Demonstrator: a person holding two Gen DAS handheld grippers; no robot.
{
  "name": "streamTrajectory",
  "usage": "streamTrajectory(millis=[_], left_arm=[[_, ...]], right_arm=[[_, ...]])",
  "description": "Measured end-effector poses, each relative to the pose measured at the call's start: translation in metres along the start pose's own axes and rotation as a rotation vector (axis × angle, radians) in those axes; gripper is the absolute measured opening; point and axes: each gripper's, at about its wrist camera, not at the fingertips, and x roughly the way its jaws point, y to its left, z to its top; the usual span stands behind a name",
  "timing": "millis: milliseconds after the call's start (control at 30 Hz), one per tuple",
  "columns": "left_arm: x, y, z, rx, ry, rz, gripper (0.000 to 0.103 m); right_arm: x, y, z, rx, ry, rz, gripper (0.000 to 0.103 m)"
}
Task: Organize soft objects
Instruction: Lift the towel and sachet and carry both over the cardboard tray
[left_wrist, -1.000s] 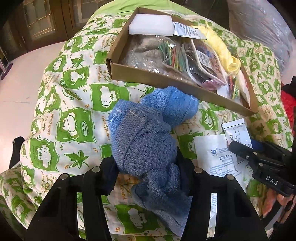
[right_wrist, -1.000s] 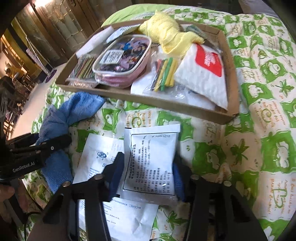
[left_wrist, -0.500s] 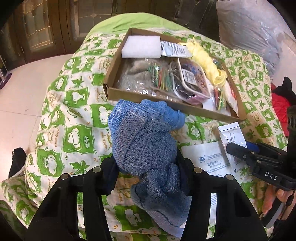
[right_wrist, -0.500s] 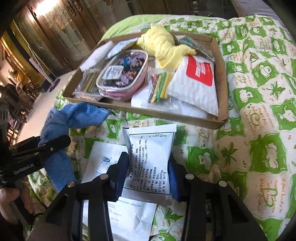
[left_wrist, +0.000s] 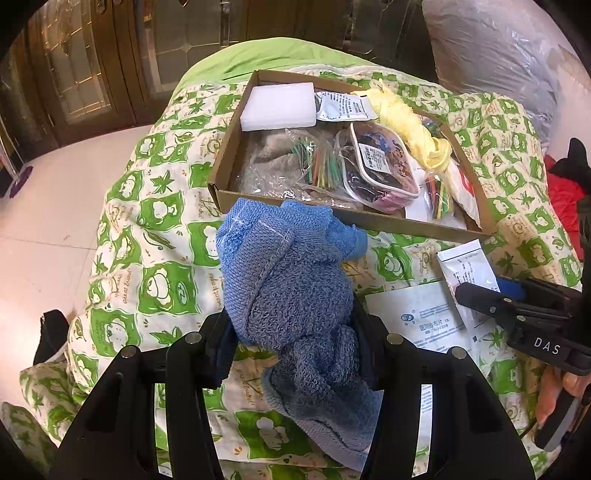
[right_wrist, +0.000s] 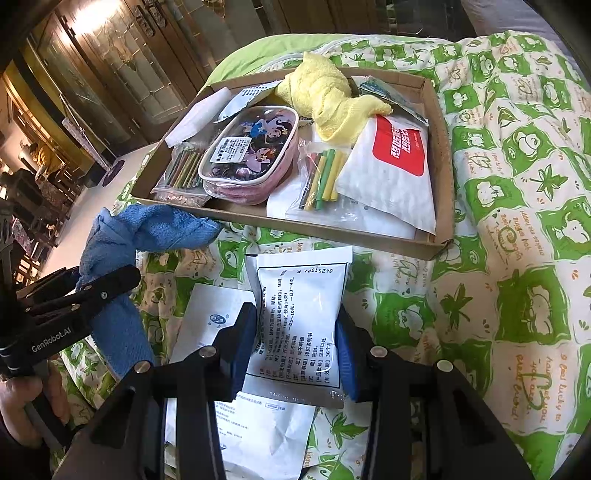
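Towel first, in the left wrist view: one blue towel (left_wrist: 291, 295) sits bunched at centre frame, clamped in the left gripper (left_wrist: 295, 343), jaws pressed into its bulk, a loose tail drooping toward the lower edge. Beyond it, in the upper middle, lies one cardboard box (left_wrist: 369, 218) on the green-patterned bed (left_wrist: 155, 229), already crowded: one white foam block (left_wrist: 279, 107), one yellow cloth (left_wrist: 410, 125), one cartoon pouch (left_wrist: 380, 166). That hanging tail could, I'd guess, catch the box's near wall and drag the towel askew.

Right wrist view: one white sachet (right_wrist: 299, 325) stands at lower centre, the right gripper (right_wrist: 295, 354) with its jaws closed on the sachet's sides. Two flat white packets (right_wrist: 210, 325) lie on the bed beneath it. In the box, upper centre, I count two bags of coloured sticks (right_wrist: 325, 177) and one red-labelled white bag (right_wrist: 388, 173). The slick sachet may slip, and free space looks scarce.
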Motion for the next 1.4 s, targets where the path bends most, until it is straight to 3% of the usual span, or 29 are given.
streamTrajectory(millis=[1033,1400], left_arm=[[-0.018,-0.010,0.003,0.061,-0.081,0.017,0.053],[-0.042,0.003,0.022,0.010,-0.140,-0.006,0.053]], right_arm=[[0.000,0.008,0.004,-0.012,-0.008,0.021,0.040],[-0.016,-0.003,0.013,0.027,-0.060,0.034,0.040]])
